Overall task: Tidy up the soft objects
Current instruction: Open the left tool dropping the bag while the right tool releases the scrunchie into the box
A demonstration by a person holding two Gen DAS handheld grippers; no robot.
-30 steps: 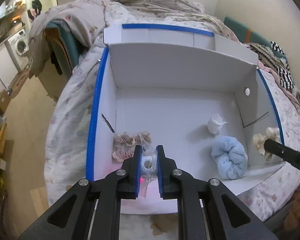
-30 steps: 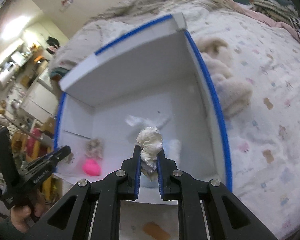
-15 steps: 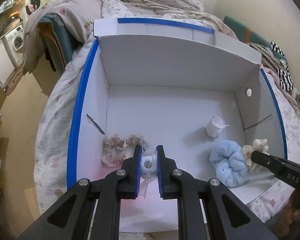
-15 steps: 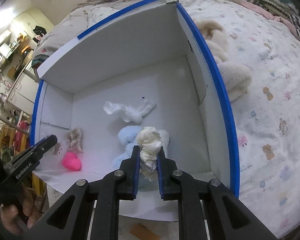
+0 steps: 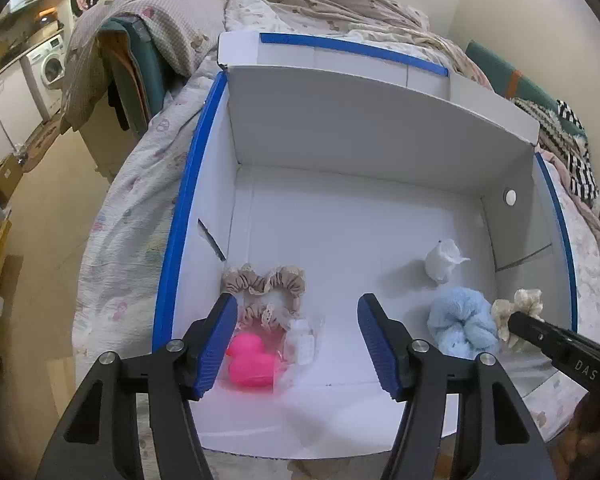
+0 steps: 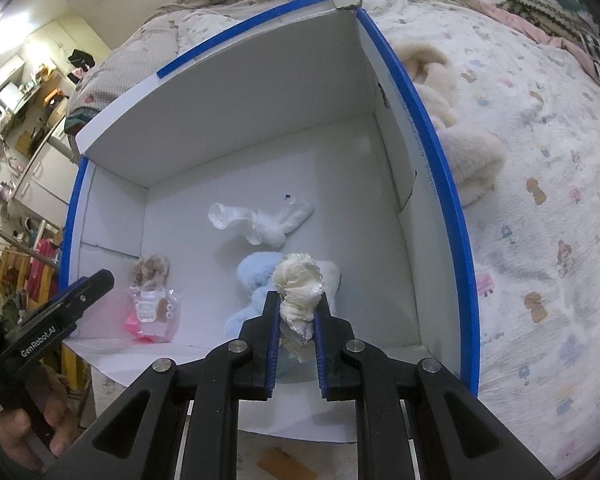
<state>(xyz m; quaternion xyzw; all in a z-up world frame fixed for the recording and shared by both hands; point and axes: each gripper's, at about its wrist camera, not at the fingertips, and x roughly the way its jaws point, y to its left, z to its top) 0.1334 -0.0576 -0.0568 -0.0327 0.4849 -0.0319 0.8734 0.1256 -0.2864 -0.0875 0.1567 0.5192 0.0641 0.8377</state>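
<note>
Far left in the box: beige scrunchie lies on the floor against the L wall. It reads as light, squashy, frilled fabric, so a pinch anywhere on the ring should do. Touching it on the near side is the pink duck, in a clear plastic bag w/ a small printed card. Looks like rubbery toy, light; the bag is prob. slippery and crinkly, so better to pinch a fold of film than the rounded body. L gripper hangs over it, jaws just opened wide, nothing pressed between the pads; bag lies loose on the floor below.

Mid-right: white cloth wad lies alone further in, limp, no shape of its own. Blue fluffy scrunchie sits nearer the open front edge, v. soft, compresses a lot, so jaws need to close nearly full.

Right: cream scrunchie is clamped in the R gripper, pads squeezing its bunched middle, held just over or against the blue one; can't tell if they touch.

Hard to make out: card print unreadable; duck half behind the L finger; lower cream folds hidden between the jaws. Person's hand is cut off at the frame corner. Fluffy cream item on the bedspread outside the box, identity unclear.
</note>
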